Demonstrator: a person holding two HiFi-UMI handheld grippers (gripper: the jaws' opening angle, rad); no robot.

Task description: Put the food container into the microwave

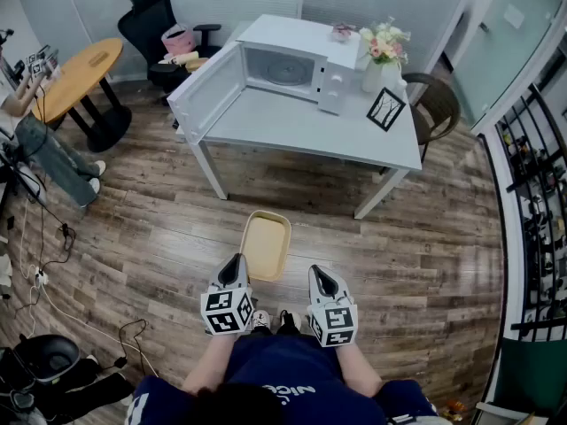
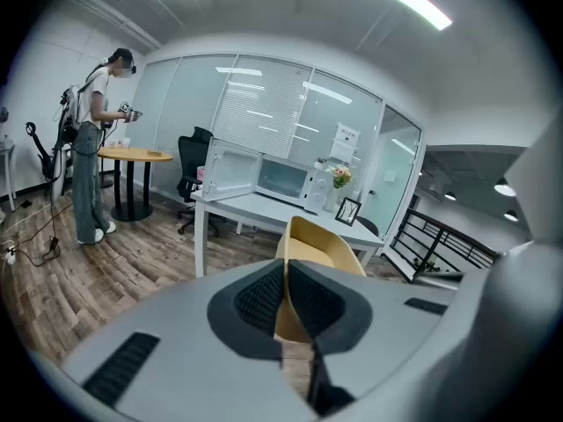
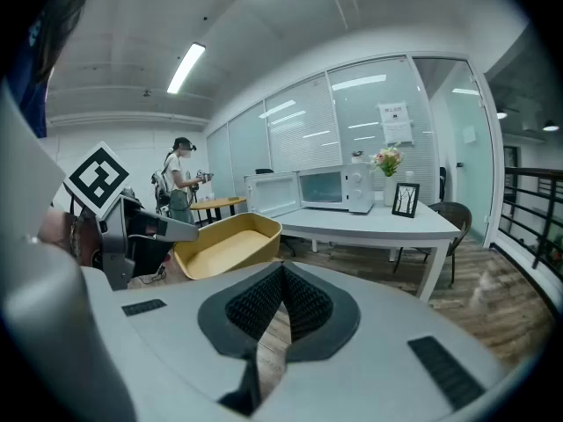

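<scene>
White rectangular table, standing on a wood-plank floor. On top: white microwave, door swung open; just beside it, a white vase of pale flowers; black picture frame, propped upright, apparently showing a branch drawing.

One container, one microwave, two tables, two chairs, two grippers.

White table on wood-plank floor — flower vase and black picture frame at its right end, brown chair just beside that end. Far left: round wooden table, person in jeans standing by it. Black office chair holds a pink bag. Cables on floor at left — black railing at right.
</scene>
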